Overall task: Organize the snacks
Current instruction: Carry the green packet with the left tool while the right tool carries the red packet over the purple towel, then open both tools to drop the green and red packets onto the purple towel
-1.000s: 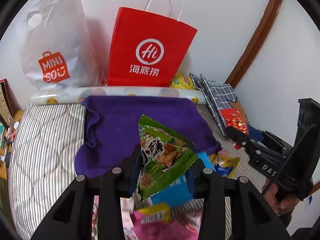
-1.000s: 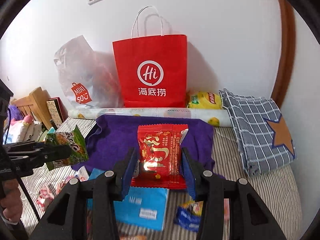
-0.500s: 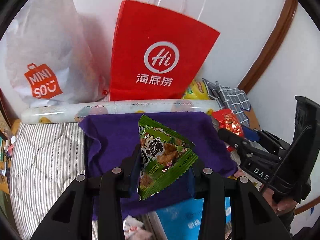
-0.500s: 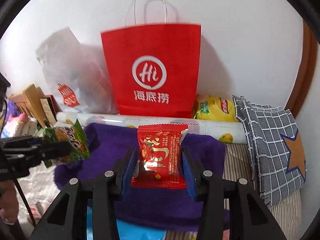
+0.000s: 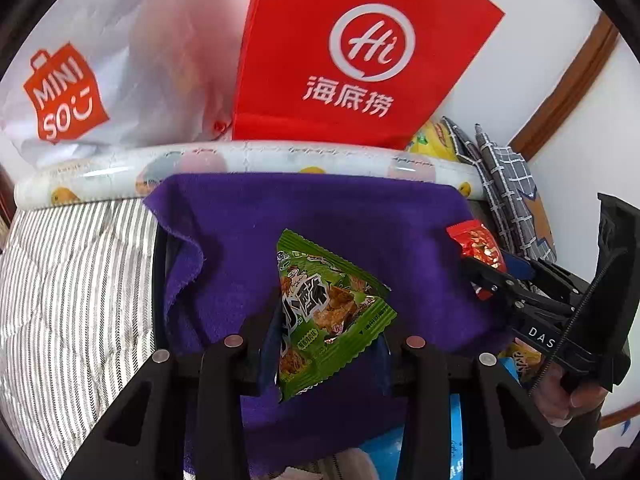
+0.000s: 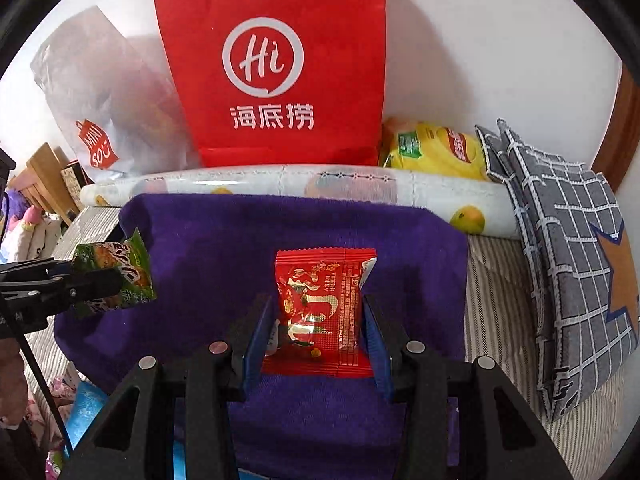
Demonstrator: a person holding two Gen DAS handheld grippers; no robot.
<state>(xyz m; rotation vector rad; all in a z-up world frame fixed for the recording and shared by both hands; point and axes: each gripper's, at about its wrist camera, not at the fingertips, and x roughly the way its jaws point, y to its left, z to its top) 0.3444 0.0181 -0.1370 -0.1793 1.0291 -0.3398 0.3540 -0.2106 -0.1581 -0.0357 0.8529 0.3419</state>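
Note:
My left gripper (image 5: pixel 326 344) is shut on a green triangular snack packet (image 5: pixel 320 316), held over a purple cloth (image 5: pixel 320 224) spread on the bed. My right gripper (image 6: pixel 318 332) is shut on a red snack packet (image 6: pixel 320 304) above the same purple cloth (image 6: pixel 240 248). In the left wrist view the right gripper (image 5: pixel 486 276) comes in from the right with the red packet (image 5: pixel 478 242). In the right wrist view the left gripper (image 6: pixel 96 284) enters from the left with the green packet (image 6: pixel 116 272).
A red paper bag (image 6: pixel 272 64) and a translucent plastic bag (image 5: pixel 80 80) lean on the wall behind a printed roll (image 6: pixel 320 184). A yellow chip bag (image 6: pixel 432 150) and checked cushion (image 6: pixel 568 248) lie right. A blue box (image 5: pixel 456 440) and loose snacks (image 6: pixel 56 392) sit near me.
Both grippers have moved forward and lower over the purple cloth, each keeping its packet. The red bag and roll now loom larger; the blue box has slid out below.

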